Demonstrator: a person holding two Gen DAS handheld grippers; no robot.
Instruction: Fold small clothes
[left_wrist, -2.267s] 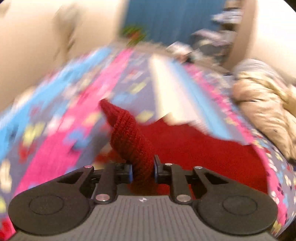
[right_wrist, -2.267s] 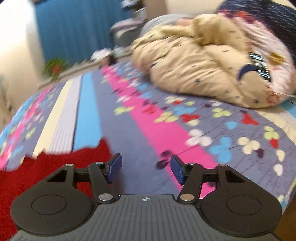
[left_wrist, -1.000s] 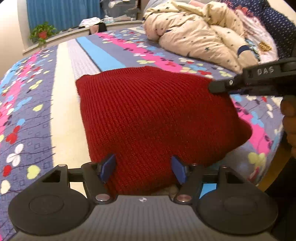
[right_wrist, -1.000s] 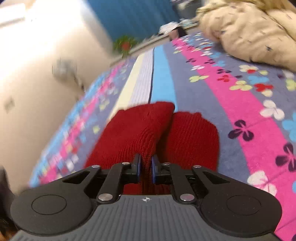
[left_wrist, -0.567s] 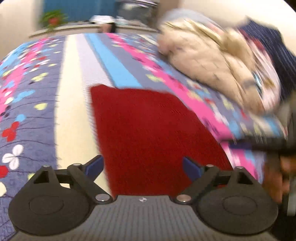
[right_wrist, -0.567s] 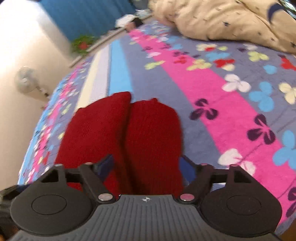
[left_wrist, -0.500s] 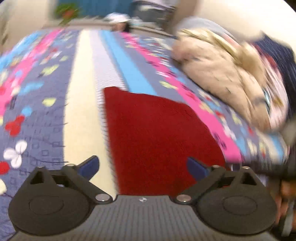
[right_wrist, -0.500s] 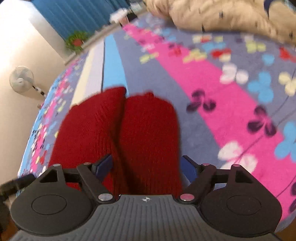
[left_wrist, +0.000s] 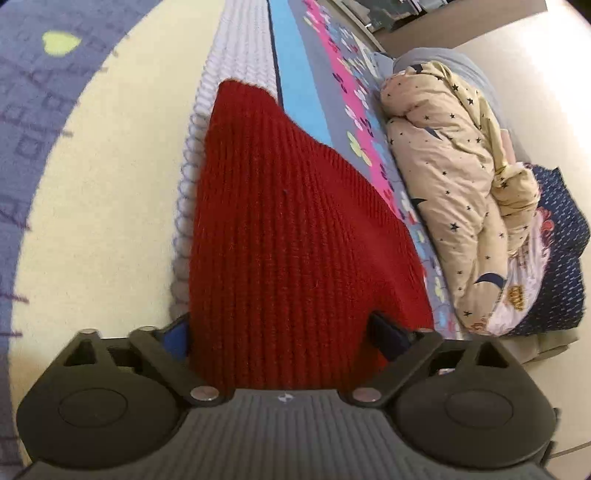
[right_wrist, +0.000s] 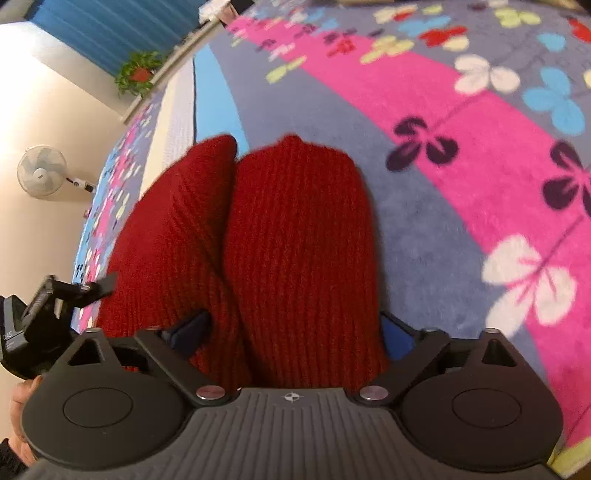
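Observation:
A red knit garment lies folded on the flowered striped bedspread. In the left wrist view its near edge fills the gap between the wide jaws of my left gripper, which are closing; the blue pads stand at the cloth's sides without squeezing it. In the right wrist view the same garment shows two rounded lobes side by side. My right gripper is low over the right lobe, its jaws opening and its pads off the cloth. The left gripper appears at the garment's left edge, held by a hand.
A rumpled beige star-print quilt and a dark blue pillow lie to the right of the garment. A standing fan, a potted plant and a blue curtain are beyond the bed's far side.
My right gripper, shut on a red fold a second ago, has opened and sunk over the cloth. My left gripper has rolled, shifted sideways and dropped close to the garment's edge.

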